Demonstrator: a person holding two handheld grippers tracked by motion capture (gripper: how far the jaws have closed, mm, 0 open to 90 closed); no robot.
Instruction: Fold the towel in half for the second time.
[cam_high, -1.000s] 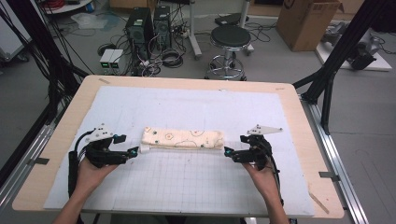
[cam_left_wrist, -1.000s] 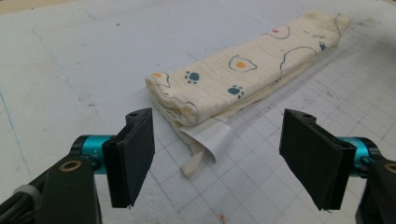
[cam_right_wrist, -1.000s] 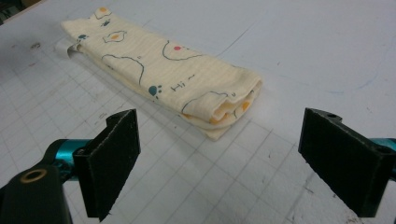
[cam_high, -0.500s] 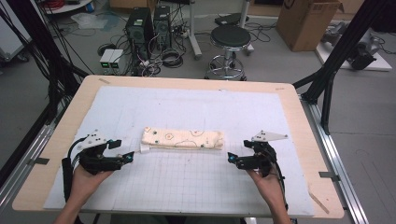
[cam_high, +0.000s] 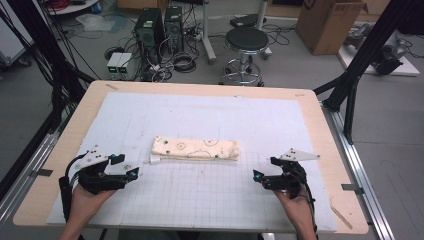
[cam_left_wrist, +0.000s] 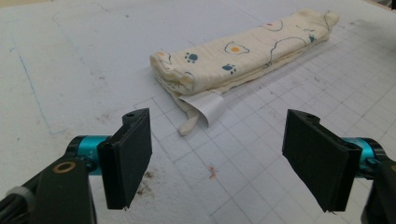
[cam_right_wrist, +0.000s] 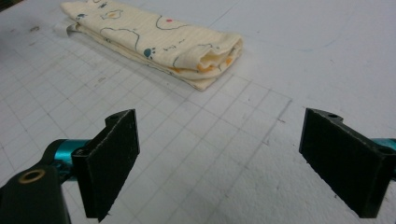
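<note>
A cream cloth with small coloured prints lies folded into a long strip at the middle of the white gridded mat. A white label sticks out from under its left end. My left gripper rests near the mat's front left, open, with the cloth some way ahead of its empty jaws. My right gripper sits at the front right, open and empty too, and the cloth's folded right end lies ahead of it to the left.
The mat covers a wooden table with bare edges all round. Beyond the far edge stand a black stool, computer towers with cables, and a cardboard box. Black frame legs rise at both sides.
Both grippers have pulled back from the ends of the cloth, outward and toward the front edge. The cloth lies where it was.
</note>
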